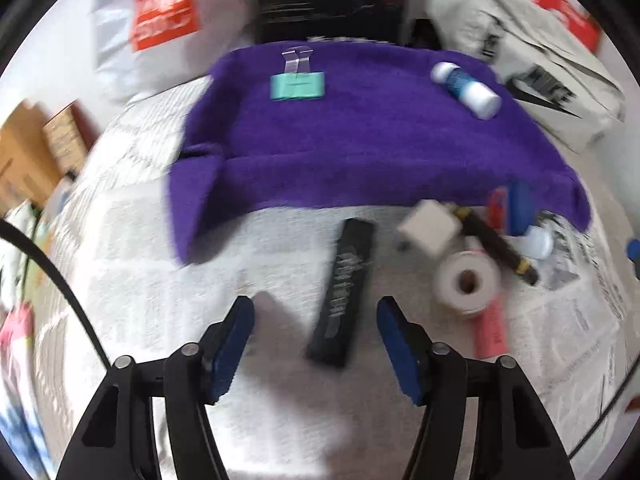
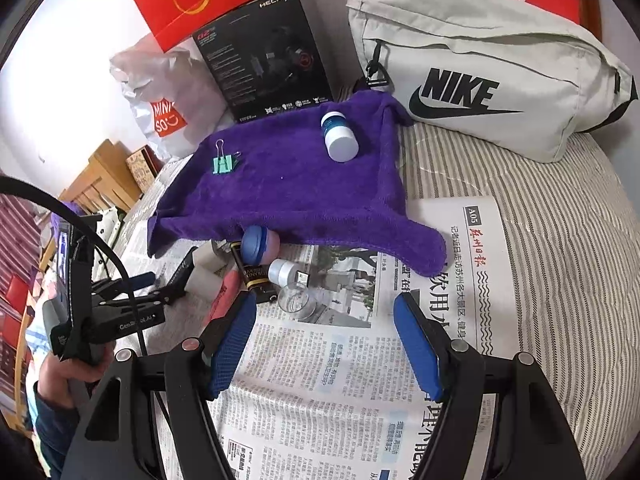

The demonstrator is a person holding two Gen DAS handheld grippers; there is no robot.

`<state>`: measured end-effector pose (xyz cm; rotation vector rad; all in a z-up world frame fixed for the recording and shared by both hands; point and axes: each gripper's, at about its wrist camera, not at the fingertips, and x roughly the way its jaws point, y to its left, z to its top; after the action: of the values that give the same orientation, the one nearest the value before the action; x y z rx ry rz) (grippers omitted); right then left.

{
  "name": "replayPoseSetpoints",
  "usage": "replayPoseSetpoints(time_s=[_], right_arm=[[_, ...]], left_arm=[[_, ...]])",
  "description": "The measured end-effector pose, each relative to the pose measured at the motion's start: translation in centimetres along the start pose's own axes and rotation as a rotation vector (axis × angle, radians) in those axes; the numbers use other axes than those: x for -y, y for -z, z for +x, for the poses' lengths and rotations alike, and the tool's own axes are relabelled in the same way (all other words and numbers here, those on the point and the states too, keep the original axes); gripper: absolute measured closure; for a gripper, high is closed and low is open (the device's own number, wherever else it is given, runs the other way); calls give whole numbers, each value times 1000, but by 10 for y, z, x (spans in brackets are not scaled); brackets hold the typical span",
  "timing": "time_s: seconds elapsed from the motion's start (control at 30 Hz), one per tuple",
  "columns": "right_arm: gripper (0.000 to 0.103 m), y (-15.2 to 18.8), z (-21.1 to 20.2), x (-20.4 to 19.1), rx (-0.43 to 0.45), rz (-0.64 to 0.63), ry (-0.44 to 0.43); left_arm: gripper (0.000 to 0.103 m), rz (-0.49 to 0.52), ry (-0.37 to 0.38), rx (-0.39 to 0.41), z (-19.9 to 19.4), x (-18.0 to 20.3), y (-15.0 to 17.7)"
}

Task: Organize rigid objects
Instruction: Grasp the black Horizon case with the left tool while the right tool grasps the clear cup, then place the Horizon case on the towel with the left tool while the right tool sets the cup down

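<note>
**Black Case Lies Between Spread Claw Fingers**

A long black case [image 1: 343, 294] lies flat on newspaper [image 2: 340, 360], its long axis running away from the released left claw [image 1: 316, 322]. A tape roll [image 1: 467, 282] and clutter sit just right; a purple towel [image 1: 360, 140] beyond. The right claw [image 2: 325, 326] hangs released, empty.

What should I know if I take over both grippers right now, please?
Left gripper: open, empty, hovering over the long black rectangular case on the newspaper.
Right gripper: open, empty, above the newspaper near the small clear glass.
Done: the green binder clip and the white bottle with blue label lie on the purple towel.
Left: the pile at the towel's front edge, namely the white tape roll, the white cube, the black tube with gold bands, the blue-lidded jar, the glass and the black case.
</note>
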<state>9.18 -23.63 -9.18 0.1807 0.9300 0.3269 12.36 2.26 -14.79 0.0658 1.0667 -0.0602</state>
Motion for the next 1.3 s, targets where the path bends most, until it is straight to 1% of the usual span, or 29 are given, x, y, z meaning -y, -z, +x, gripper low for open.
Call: replayPoseSetpoints(time_s=[0.03,0.07,0.1,0.13,0.17,0.2,0.37,0.47,0.53,0.63,0.73,0.8,0.9,0.97,1.03,1.07,1.1,1.17,1.2,1.23,1.3], right_arm=[[32,0,1,1,-2,0,1],[32,0,3,1,-4,-1,1],[32,1,4,2,-5,0,3],[32,2,6,3,-5,1,5],[32,3,7,4,-2,2,6],[32,4,8,5,4,2,7],[33,7,19,2,45,-34,14],[38,7,29,-5,50,-70,26],[41,6,36,-10,41,-93,33],[42,2,43,-21,31,-156,16],[44,-1,54,-28,-19,-207,54],[44,1,58,-29,-40,-211,65],[46,6,64,-32,-48,-207,50],[46,10,71,-34,-60,-221,69],[50,13,76,-37,-66,-243,88],[51,15,76,-41,-39,-268,106],[57,15,77,-42,-34,-276,111],[65,15,79,-45,-23,-297,126],[74,16,79,-47,-22,-310,117],[76,16,77,-47,-23,-317,114],[76,16,75,-46,-31,-317,117]], left_arm=[[43,38,7,12,1,7,0],[50,63,7,24,1,13,0],[59,89,21,36,0,17,1],[65,96,39,37,0,19,1],[77,101,65,42,-2,20,2],[79,113,72,48,-2,19,3],[80,123,106,74,-3,15,5],[80,124,101,89,-4,16,7],[80,117,106,93,-3,13,7],[80,117,110,92,-2,11,6],[80,122,106,96,-3,9,9],[80,113,110,102,-4,6,12],[80,106,114,114,-4,5,14],[80,102,115,115,-4,5,14],[80,105,110,117,-4,6,14],[80,104,108,119,-4,6,14],[80,102,108,120,-4,6,14],[80,97,111,123,-4,6,14],[80,94,113,123,-4,5,14],[80,91,115,121,-4,5,13],[80,79,121,116,-2,3,10]])
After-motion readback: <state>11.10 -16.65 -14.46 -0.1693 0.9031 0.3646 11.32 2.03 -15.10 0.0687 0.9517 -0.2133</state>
